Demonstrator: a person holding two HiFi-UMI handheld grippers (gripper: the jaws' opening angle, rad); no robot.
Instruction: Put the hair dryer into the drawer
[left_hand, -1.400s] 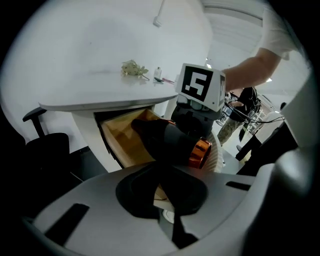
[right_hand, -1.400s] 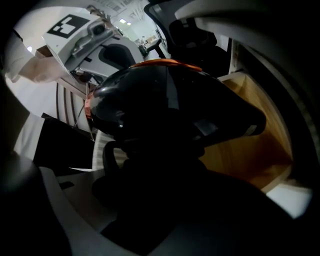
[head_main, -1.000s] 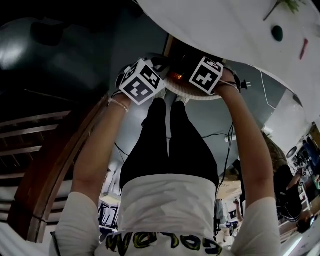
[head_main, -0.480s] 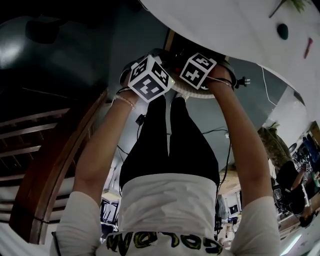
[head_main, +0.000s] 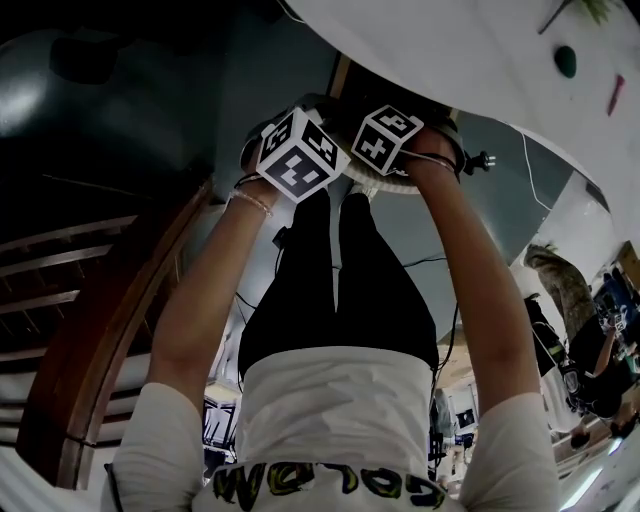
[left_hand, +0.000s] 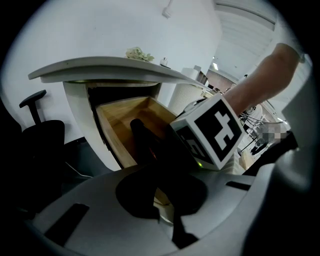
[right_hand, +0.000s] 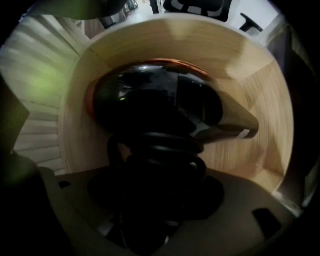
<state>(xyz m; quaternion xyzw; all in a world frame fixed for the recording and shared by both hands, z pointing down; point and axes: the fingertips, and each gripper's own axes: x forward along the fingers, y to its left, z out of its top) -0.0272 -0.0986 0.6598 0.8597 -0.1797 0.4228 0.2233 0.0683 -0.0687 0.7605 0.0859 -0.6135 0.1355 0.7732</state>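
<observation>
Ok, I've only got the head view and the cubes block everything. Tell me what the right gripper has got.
Observer: In the right gripper view, the right gripper is closed on the hair dryer, with its fingers on the handle, which has the cord coiled round it.
Operator: Give me where the dryer's head is.
Observer: It is inside the wooden drawer, with the drawer's walls curving round it.
Operator: Now report the drawer's state.
Observer: The left gripper view shows the drawer pulled open beneath the white table.
</observation>
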